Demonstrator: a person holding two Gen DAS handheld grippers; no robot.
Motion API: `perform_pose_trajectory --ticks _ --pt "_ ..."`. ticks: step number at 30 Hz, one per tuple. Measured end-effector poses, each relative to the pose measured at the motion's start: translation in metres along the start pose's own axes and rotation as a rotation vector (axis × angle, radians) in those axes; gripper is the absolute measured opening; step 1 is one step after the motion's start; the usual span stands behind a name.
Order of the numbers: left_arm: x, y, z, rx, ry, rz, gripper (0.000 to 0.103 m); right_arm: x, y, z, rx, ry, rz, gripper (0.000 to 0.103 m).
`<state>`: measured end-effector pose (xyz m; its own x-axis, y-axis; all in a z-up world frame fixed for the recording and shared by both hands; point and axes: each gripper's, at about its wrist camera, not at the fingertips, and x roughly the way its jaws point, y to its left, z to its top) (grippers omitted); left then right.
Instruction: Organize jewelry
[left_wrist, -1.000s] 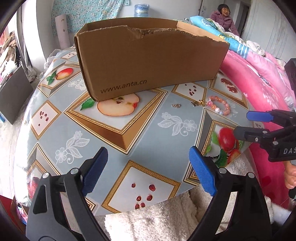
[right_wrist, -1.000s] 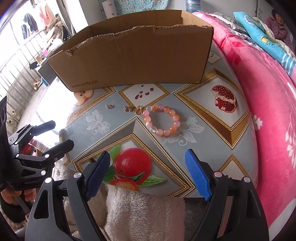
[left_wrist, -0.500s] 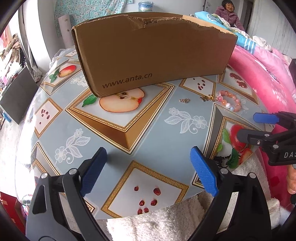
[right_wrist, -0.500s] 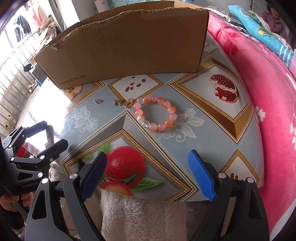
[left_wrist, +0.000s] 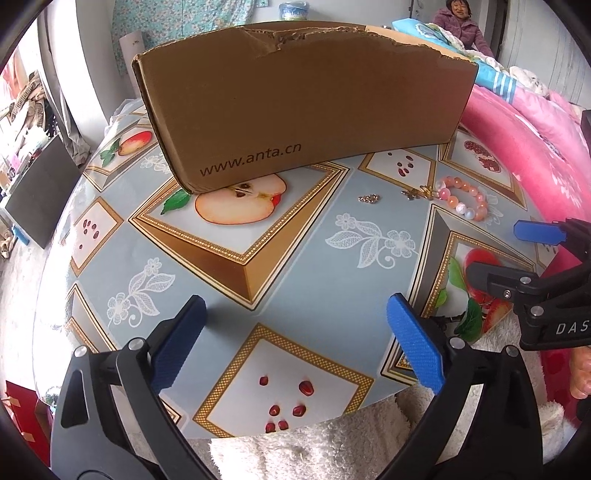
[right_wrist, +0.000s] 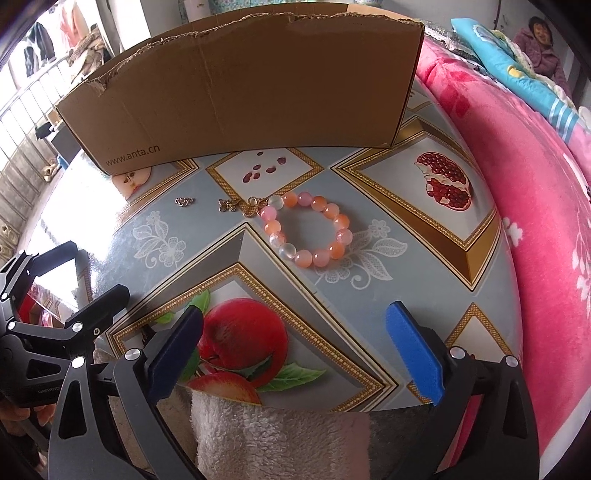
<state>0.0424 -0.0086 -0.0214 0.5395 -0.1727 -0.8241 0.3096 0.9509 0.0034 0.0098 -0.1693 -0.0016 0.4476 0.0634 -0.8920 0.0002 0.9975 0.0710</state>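
A pink and orange bead bracelet (right_wrist: 308, 230) lies on the patterned table (right_wrist: 369, 295), also seen as the bracelet (left_wrist: 463, 201) at the right of the left wrist view. Just left of it lie gold charms (right_wrist: 242, 206) and a small silver piece (right_wrist: 184, 201); the same charms (left_wrist: 419, 192) and silver piece (left_wrist: 368, 198) show in the left wrist view. My right gripper (right_wrist: 295, 354) hovers near the front edge, jaws opening wide, nothing between them. My left gripper (left_wrist: 295, 343) hovers likewise, jaws opening, empty. A brown cardboard box (right_wrist: 240, 92) stands behind the jewelry.
The cardboard box (left_wrist: 303, 110) fills the back of the table (left_wrist: 314, 288). A pink blanket on a bed (right_wrist: 517, 166) borders the right side. A white fluffy cloth (right_wrist: 266, 439) hangs at the front edge. A person (left_wrist: 461, 22) sits far behind.
Both grippers' jaws have spread a little wider. Both views have crept slightly closer to the table and box; the jewelry has not moved.
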Motion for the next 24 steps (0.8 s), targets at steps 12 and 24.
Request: perform_pose_trajectory --ticks 12,24 --pt "0.001 -0.001 0.002 -0.021 -0.001 0.015 0.095 0.006 -0.015 0.007 0.053 -0.013 -0.081 0.096" --pt "0.0 -0.002 0.0 -0.032 0.0 0.021 0.095 0.01 -0.022 0.012 0.021 -0.004 -0.055 0.097"
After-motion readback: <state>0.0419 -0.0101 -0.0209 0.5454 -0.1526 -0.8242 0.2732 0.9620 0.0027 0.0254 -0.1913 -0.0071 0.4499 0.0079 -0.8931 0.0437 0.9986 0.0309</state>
